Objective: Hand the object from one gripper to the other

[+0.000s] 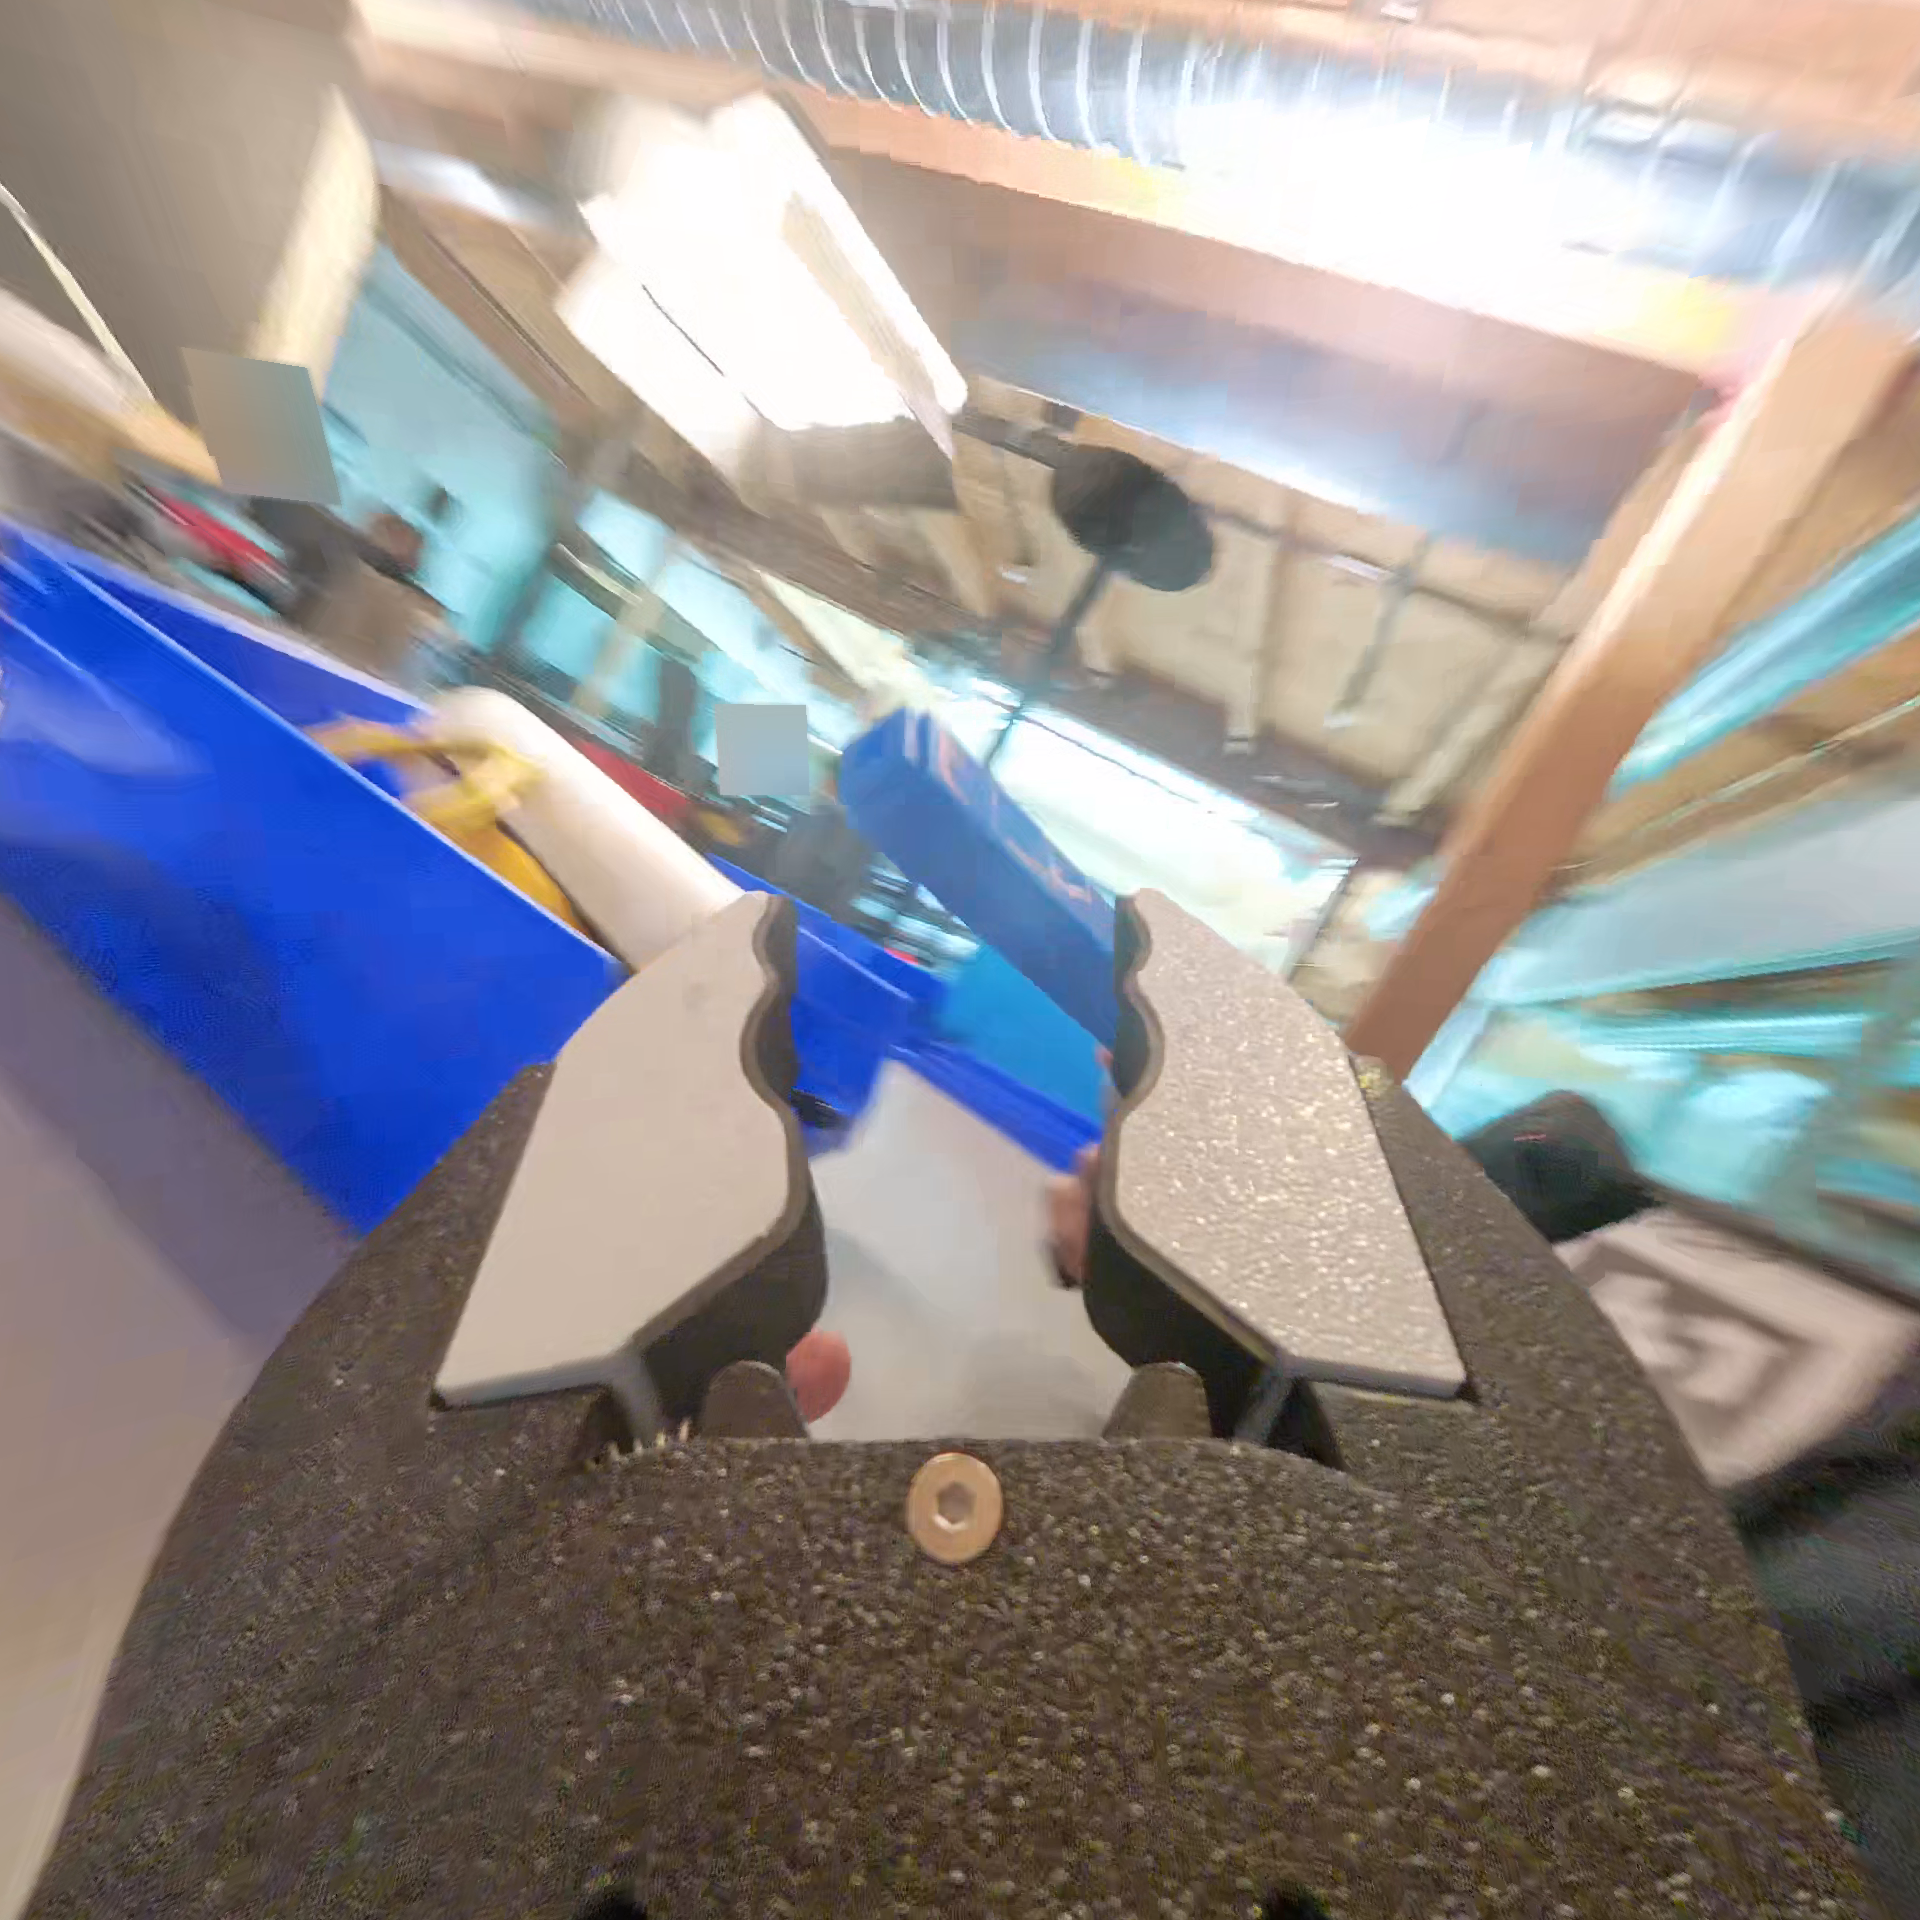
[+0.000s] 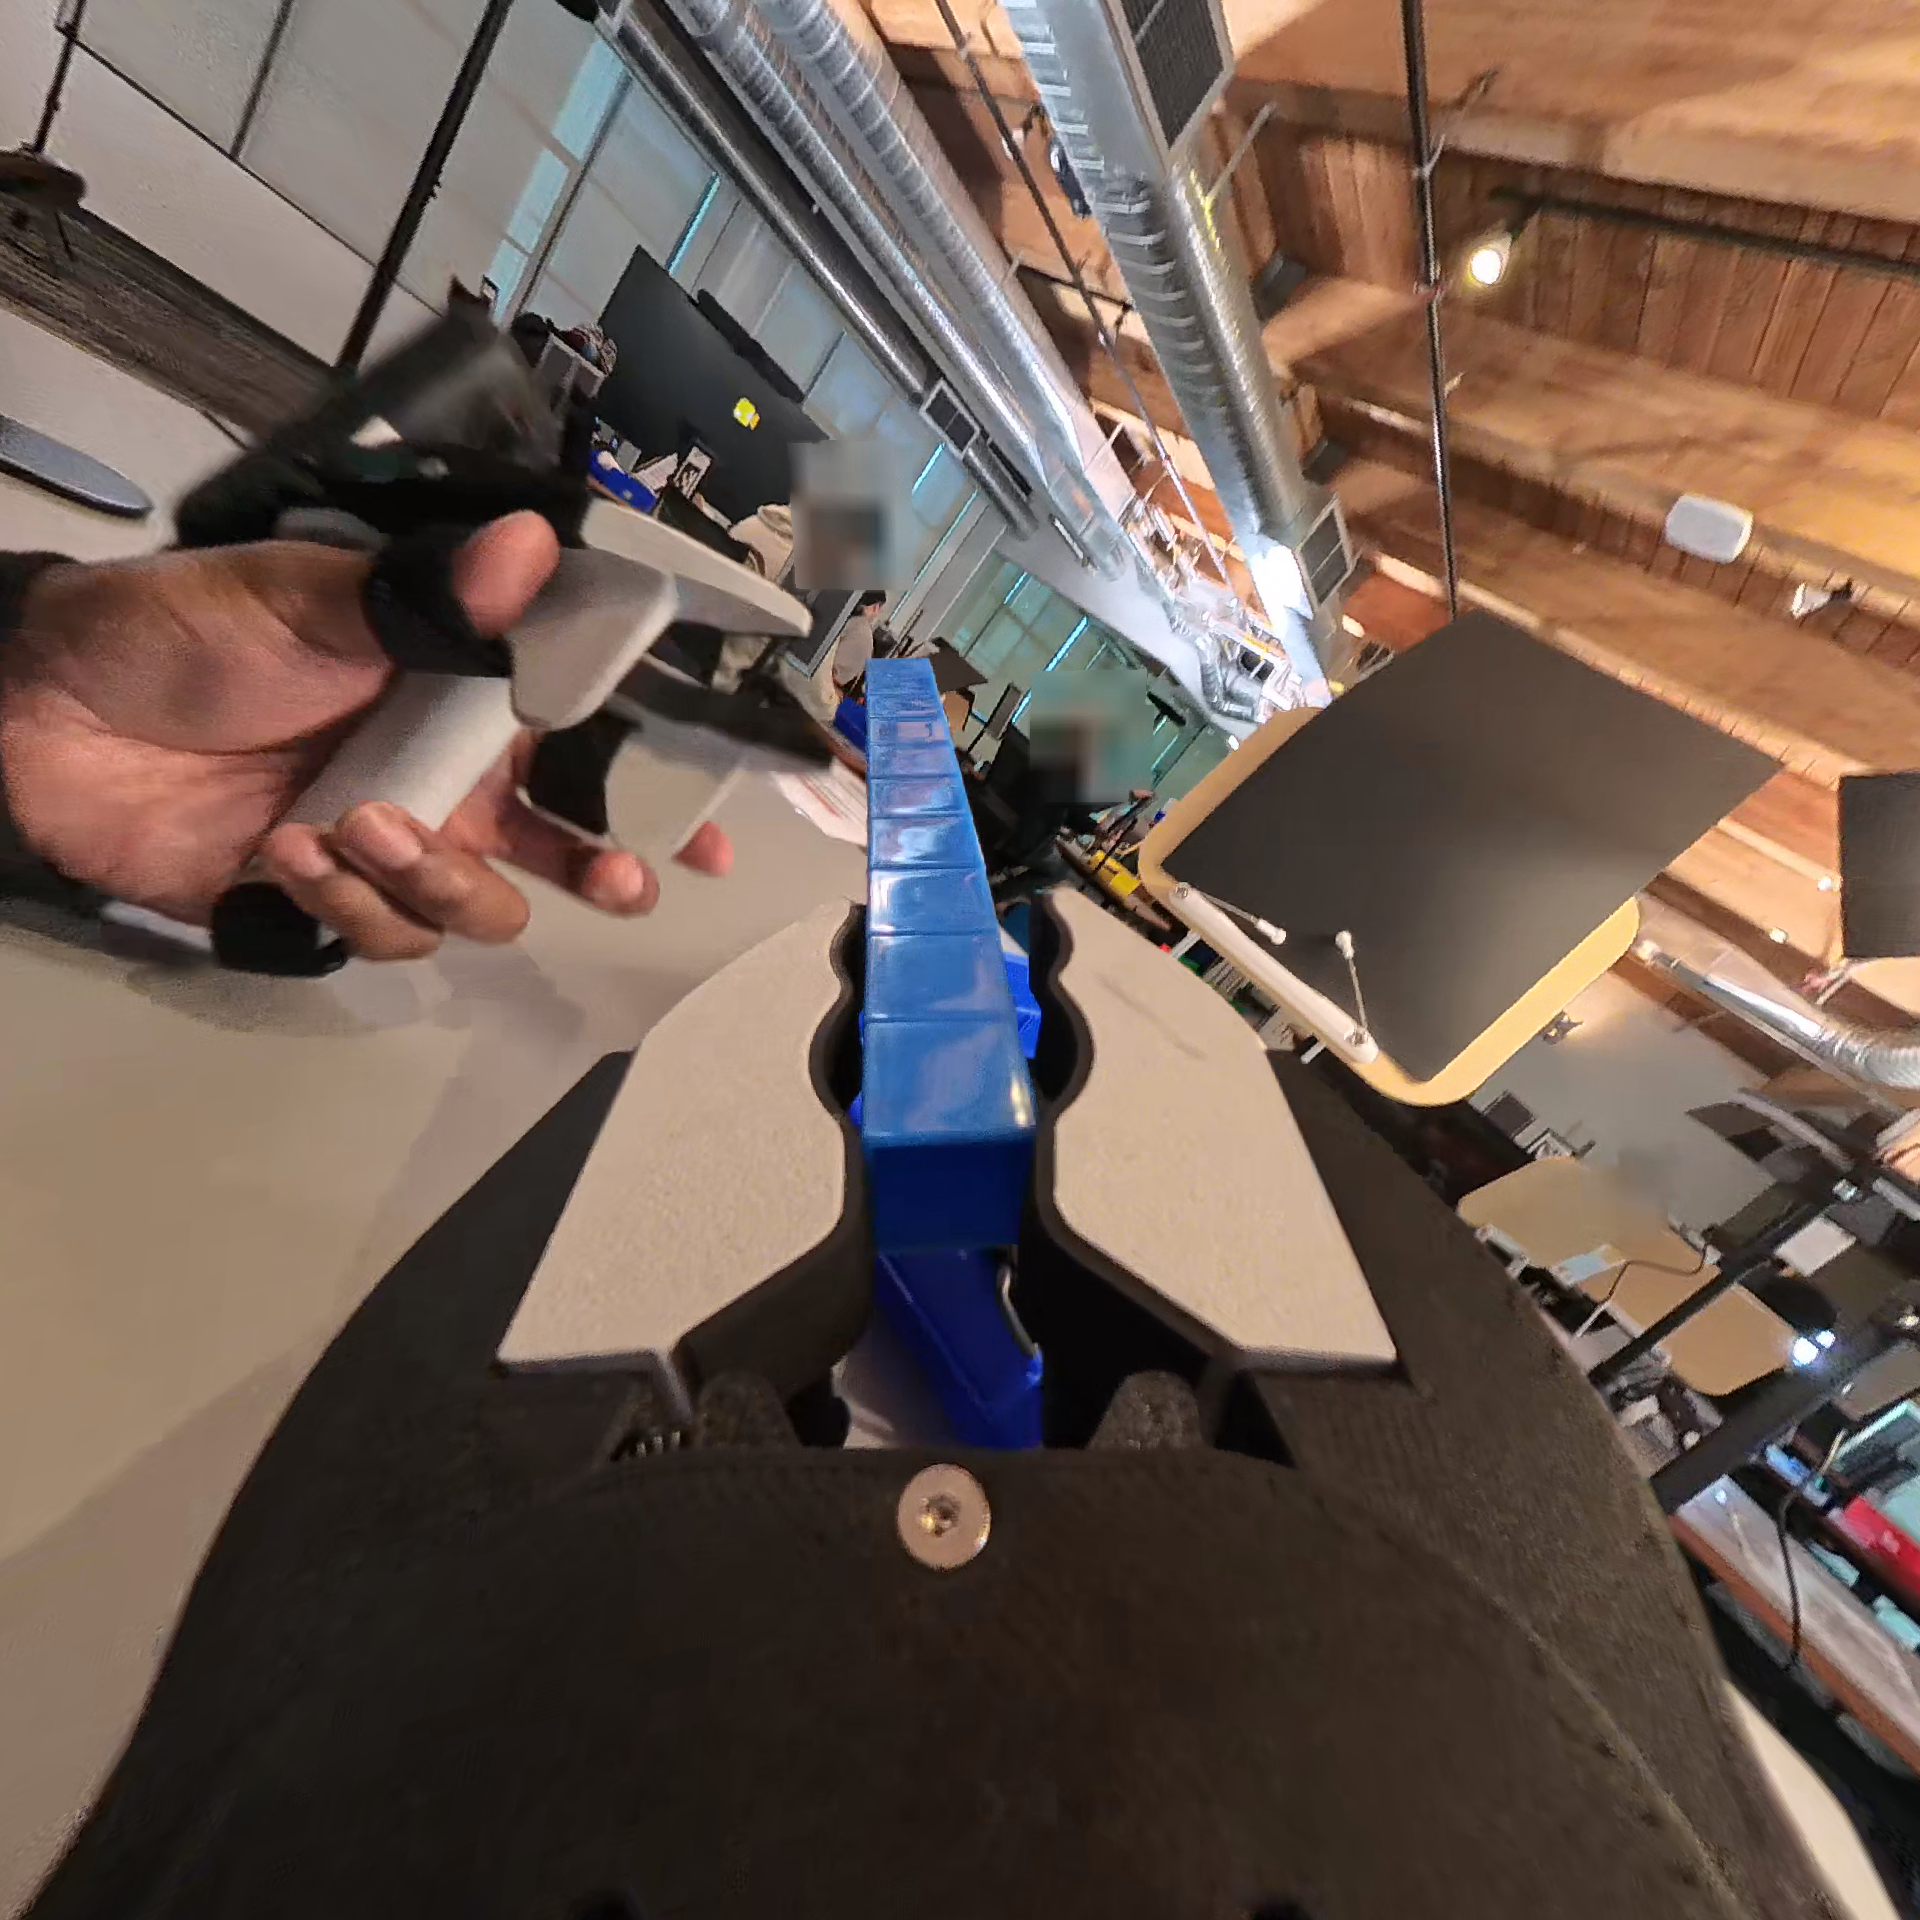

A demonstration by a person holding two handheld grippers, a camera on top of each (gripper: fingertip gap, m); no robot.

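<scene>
the right tool (image 2: pixel 945 935) pinches a long blue pill organizer (image 2: pixel 940 1039), a row of glossy lidded compartments running straight ahead between its fingers. the left tool (image 1: pixel 951 925), spread and empty, sits above the grey counter (image 2: pixel 208 1143) just beside the organizer's far end, a hand (image 2: pixel 260 727) gripping its handle.

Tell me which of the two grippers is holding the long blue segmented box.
The right gripper: its jaws are shut on the long blue segmented box. The left gripper is open and empty, with the box ahead of it.
</scene>
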